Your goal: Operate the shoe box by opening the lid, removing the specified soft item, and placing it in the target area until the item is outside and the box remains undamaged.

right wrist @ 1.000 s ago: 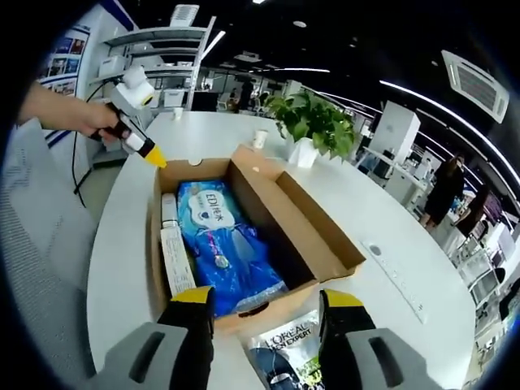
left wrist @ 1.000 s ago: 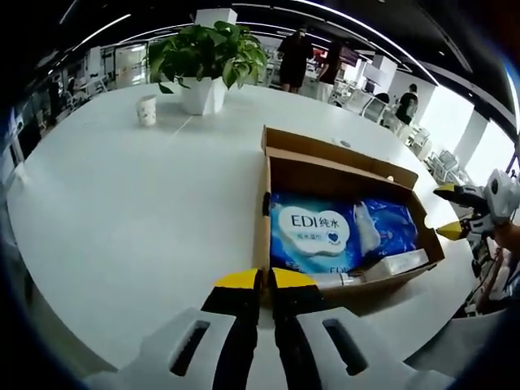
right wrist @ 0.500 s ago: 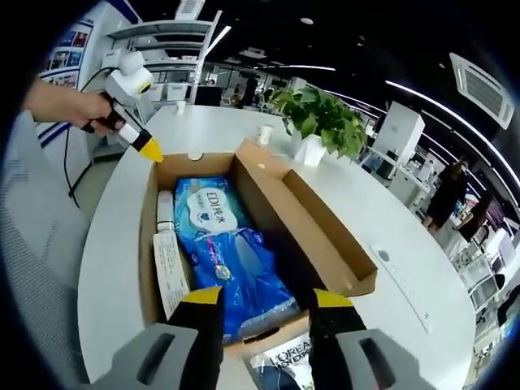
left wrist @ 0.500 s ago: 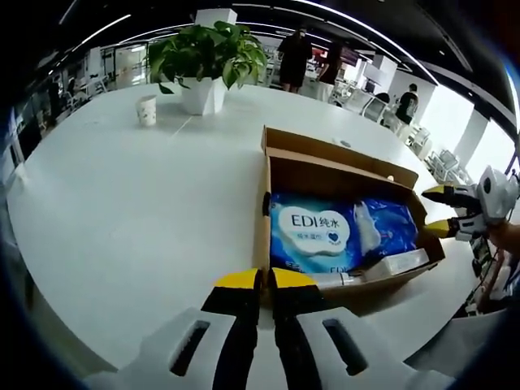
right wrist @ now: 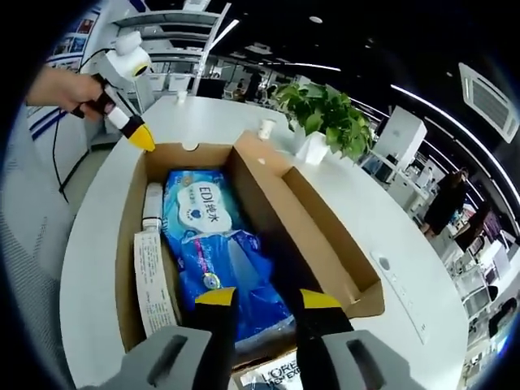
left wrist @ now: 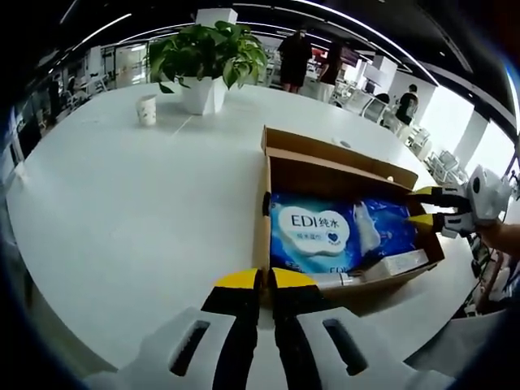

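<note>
Right gripper view: the right gripper (right wrist: 257, 297), fingers narrowed but empty, had advanced over the open brown cardboard box (right wrist: 313, 231) toward the blue soft wipes pack (right wrist: 219, 248); left gripper (left wrist: 265, 280) shut, idle.

left gripper (left wrist: 265, 280): grey body, black jaws, yellow tips | right gripper (right wrist: 258, 298): seemingly alike

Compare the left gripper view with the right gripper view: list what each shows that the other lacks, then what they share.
Left gripper view: the right gripper, open, at the box's end.
Right gripper view: a L'Oreal pouch just outside the box's near end, and a hand holding the shut left gripper.
Both: the open box, the blue EDI pack, the white tube, the plant, the cup and the table.
</note>
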Motion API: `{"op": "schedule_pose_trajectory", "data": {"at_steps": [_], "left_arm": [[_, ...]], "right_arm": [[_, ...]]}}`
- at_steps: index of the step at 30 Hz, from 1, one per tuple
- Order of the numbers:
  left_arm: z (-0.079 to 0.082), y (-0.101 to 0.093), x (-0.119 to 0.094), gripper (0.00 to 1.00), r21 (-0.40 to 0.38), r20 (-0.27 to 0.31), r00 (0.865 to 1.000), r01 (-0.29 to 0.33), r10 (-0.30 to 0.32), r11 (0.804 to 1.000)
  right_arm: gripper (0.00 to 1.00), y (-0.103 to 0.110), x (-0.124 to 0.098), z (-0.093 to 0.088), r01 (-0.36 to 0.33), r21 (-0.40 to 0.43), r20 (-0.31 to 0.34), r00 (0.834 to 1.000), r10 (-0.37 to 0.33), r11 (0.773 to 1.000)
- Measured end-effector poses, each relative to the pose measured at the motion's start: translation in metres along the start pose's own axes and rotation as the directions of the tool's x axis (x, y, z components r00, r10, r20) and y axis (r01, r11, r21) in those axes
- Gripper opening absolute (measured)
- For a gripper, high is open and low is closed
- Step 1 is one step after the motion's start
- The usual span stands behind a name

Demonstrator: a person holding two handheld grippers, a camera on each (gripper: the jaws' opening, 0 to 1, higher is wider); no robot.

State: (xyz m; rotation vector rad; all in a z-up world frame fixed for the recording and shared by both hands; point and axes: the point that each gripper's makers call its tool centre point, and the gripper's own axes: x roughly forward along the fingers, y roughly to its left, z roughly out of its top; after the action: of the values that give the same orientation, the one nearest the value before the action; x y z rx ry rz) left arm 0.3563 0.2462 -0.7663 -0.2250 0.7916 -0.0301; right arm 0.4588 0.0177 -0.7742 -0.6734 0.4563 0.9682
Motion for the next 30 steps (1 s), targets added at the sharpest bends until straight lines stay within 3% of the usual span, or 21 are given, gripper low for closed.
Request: {"op": "schedule_pose_trajectory", "data": {"at_steps": [15, 25, 30], "left_arm": [[-0.001, 0.0, 0.001, 0.02, -0.001, 0.002, 1.0, -0.004, 0.004, 1.0], [-0.001, 0.0, 0.001, 0.02, -0.005, 0.003, 1.0, -0.005, 0.005, 1.0], [-0.001, 0.0, 0.001, 0.02, -0.013, 0.003, 1.0, -0.004, 0.004, 1.0]], "right_arm": [[0.09, 0.005, 0.022, -0.005, -0.006, -0.108, -0.043, 0.999, 0.001, 0.994], [0.0, 0.006, 0.022, -0.004, -0.024, -0.149, -0.059, 0.998, 0.015, 0.989], [0.0, 0.003, 0.02, -0.001, -0.016, -0.153, -0.064, 0.998, 0.006, 0.988]]}}
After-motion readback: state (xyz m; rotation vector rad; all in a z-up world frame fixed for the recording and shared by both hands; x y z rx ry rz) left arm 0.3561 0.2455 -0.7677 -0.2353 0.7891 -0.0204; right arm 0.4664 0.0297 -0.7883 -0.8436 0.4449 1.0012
